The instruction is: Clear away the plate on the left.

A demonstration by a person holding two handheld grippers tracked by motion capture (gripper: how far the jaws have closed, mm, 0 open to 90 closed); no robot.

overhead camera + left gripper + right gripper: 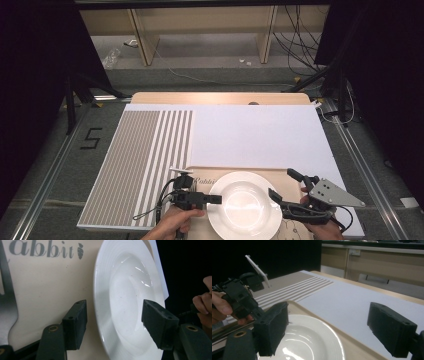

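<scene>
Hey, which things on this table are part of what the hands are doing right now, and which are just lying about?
In use:
white plate
left tongs, open at its rim
right tongs, open

Lying about:
fork
striped mat
white sheet

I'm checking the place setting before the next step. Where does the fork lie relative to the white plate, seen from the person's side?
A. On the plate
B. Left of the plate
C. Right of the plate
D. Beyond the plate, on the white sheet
B: in the left gripper view the fork lies on the beige mat, on the far side of the mat's lettering from the plate; the high view puts that spot left of the plate.
</scene>
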